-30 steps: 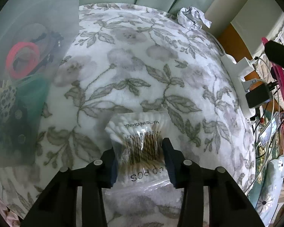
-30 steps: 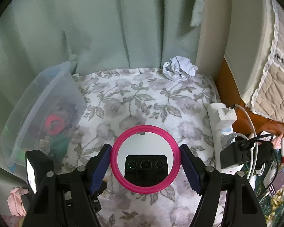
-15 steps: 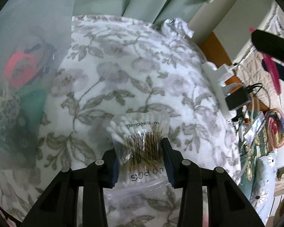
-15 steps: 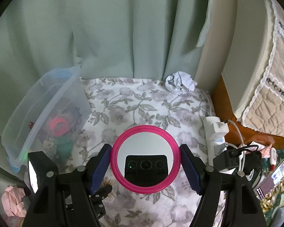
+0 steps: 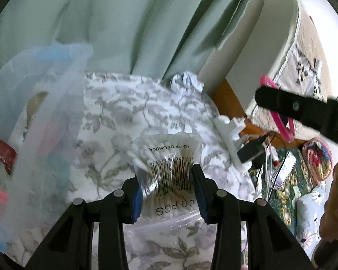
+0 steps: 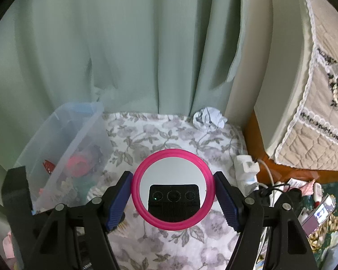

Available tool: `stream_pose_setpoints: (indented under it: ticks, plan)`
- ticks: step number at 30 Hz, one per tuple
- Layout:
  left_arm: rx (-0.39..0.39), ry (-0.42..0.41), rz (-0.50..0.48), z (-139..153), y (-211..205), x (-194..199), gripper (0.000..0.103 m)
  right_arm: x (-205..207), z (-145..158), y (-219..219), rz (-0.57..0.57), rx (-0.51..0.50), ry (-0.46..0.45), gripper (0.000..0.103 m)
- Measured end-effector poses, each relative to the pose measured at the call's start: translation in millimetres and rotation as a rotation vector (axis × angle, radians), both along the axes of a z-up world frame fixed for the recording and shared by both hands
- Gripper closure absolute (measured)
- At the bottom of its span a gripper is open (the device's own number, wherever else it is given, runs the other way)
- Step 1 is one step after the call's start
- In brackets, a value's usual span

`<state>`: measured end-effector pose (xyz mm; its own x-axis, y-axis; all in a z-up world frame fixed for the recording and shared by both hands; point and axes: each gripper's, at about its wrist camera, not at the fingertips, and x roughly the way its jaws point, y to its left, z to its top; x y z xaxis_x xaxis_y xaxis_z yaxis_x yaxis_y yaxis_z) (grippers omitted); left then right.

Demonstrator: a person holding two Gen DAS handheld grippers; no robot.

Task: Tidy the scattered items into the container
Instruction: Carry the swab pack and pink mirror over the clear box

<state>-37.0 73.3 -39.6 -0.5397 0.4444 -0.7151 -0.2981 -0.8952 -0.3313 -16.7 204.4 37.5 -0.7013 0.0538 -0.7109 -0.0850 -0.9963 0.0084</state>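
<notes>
My left gripper is shut on a clear bag of cotton swabs, held above the floral cloth. My right gripper is shut on a round pink-rimmed mirror, whose glass reflects the camera. The mirror's pink edge and the right gripper's black finger also show at the right of the left wrist view. A clear plastic container stands at the left on the cloth, with a red ring and other small items inside. It fills the left of the left wrist view, blurred.
A crumpled paper ball lies at the far edge of the cloth near the green curtain. A white power strip with plugs and cables runs along the right edge. A phone and clutter lie beyond it.
Both grippers have risen with their loads, so the cloth and container look lower and farther. The left view has tipped up, showing the curtain.
</notes>
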Motion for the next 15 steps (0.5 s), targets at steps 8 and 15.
stream_pose_setpoints:
  ticks: [8,15]
  plan:
    - [0.015,0.081,0.064,38.0,-20.3,-5.2,0.062,13.5,27.2,-2.1,0.015,-0.008,0.071,0.028]
    - [0.05,0.163,0.137,75.3,-48.5,-4.9,0.062,18.1,51.1,-10.2,0.045,-0.027,0.137,0.028]
